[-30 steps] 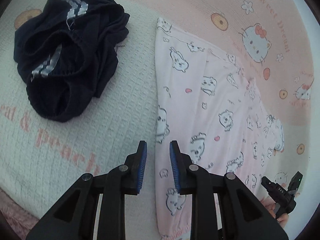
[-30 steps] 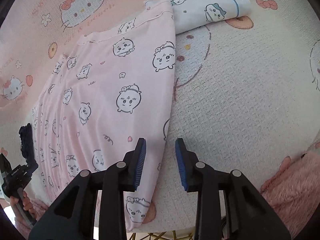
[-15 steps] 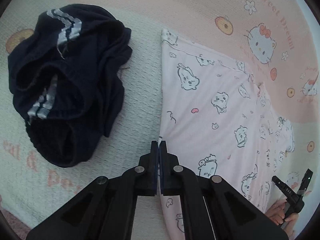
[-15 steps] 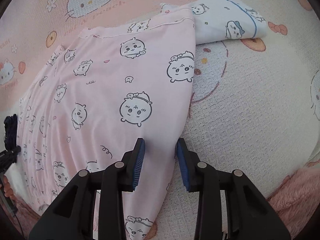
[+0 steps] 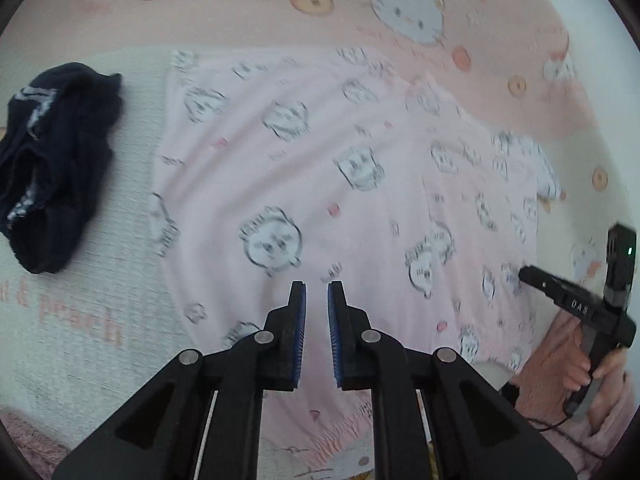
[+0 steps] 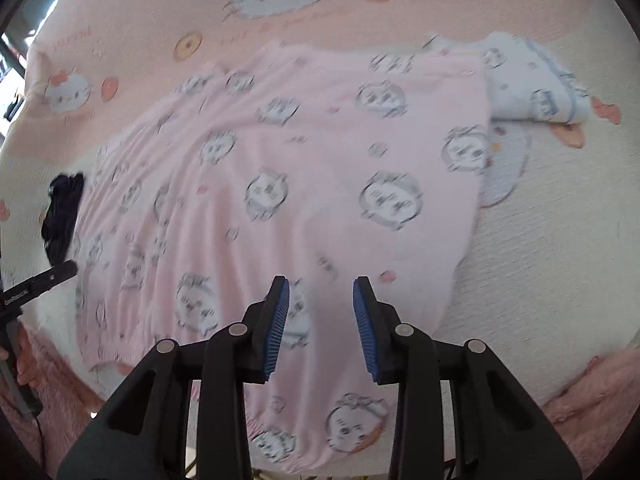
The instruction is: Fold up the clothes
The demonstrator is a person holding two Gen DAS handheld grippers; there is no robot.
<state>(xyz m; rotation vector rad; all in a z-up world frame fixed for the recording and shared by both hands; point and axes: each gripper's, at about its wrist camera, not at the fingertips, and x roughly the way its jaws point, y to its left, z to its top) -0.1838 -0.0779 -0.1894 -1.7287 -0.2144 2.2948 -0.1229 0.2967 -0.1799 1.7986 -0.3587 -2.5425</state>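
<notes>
A pink garment printed with small cartoon animals lies spread on the bed, blurred by motion in both views. My left gripper hovers over its near part, open by a narrow gap with nothing between the fingers. My right gripper is open wide above the same pink garment, near its right side. The right gripper's handle shows at the right of the left wrist view, held by a hand. The left gripper's body shows at the left edge of the right wrist view.
A crumpled navy garment with striped trim lies left of the pink one and appears again as the navy garment. A folded pale blue garment rests at the far right. A pink cartoon-cat blanket covers the bed.
The left gripper, shut half a second ago, has opened a little. Both cameras have swung over the pink garment's middle, and it now looks wider. The right gripper stayed open.
</notes>
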